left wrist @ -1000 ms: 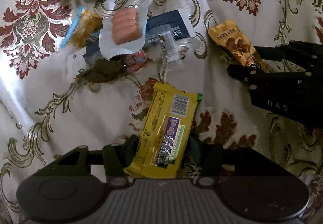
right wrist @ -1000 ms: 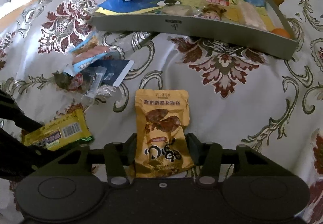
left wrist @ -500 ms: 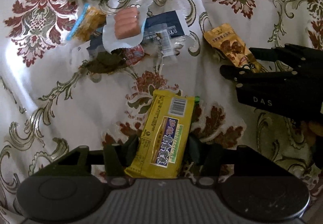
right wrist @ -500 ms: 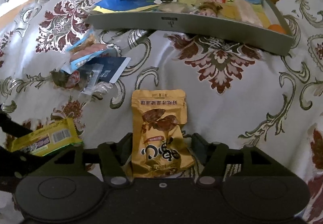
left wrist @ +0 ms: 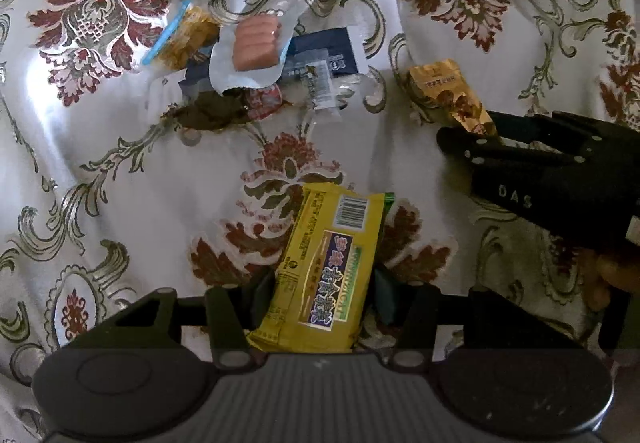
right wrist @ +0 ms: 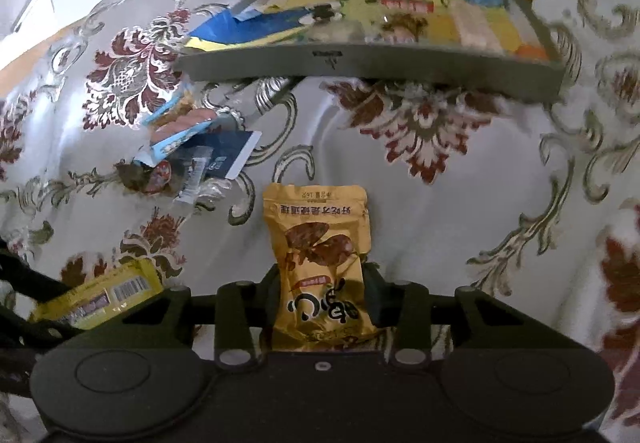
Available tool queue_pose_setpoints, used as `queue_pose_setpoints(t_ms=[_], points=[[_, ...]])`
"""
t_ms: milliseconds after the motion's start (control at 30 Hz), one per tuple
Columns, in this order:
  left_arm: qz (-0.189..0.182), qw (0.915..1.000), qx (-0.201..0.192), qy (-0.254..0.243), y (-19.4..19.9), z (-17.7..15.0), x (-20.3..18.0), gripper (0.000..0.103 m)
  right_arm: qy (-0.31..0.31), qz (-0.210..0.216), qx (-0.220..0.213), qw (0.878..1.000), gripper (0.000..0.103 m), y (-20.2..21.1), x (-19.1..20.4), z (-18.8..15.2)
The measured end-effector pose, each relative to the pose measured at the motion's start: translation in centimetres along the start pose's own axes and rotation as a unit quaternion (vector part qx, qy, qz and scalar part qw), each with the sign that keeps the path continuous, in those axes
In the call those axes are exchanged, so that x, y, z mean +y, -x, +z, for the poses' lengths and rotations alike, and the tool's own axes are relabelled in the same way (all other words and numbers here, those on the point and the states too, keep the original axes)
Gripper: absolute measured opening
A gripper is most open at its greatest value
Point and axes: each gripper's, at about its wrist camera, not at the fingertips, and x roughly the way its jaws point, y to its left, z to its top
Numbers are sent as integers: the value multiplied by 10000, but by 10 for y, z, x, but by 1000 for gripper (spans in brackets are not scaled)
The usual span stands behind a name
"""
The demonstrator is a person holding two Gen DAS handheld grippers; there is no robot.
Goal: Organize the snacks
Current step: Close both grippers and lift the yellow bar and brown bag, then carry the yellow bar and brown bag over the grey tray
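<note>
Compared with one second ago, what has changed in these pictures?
Both grippers have lifted their packets off the cloth and toward the grey tray: the left gripper keeps the yellow packet, the right gripper the golden pouch. The snack pile stayed put.

Your cloth [left wrist: 120, 171] is glossy satin-like brocade. Yellow packet [left wrist: 328, 267] and gold pouch [right wrist: 320, 251] are shiny film; your tray [right wrist: 360, 63] looks matt grey plastic.
</note>
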Motion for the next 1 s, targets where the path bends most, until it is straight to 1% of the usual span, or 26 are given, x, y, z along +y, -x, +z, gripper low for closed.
queue_pose_setpoints(t_ms=[100,167,333,433,567,633,767,900,1000], points=[[10,10000,-66,-34,10,-1,-4,56,433,-237,-254,9985,42,12,9,1],[18,9999,-126,-30,16,1,-4,56,560,-309,-427,9970,42,21,12,3],[18,9994,-347,79,31,7,-4,56,662,-489,-817,9933,42,37,14,10],[27,9983,-570,97,37,17,-2,56,651,-594,-1043,9906,42,42,13,14],[58,9955,-941,121,51,31,-4,56,479,-645,-1383,9871,43,48,7,18],[82,9932,-1157,88,56,41,-5,56,438,-690,-1605,9837,43,52,4,21],[112,9857,-1680,112,70,67,-8,56,468,-879,-2155,9714,43,56,1,34],[24,9771,-2083,443,72,101,-7,56,570,-1090,-2620,9572,43,52,-6,53],[-19,9689,-2363,732,70,129,-3,56,547,-1122,-2809,9516,43,44,-17,70]])
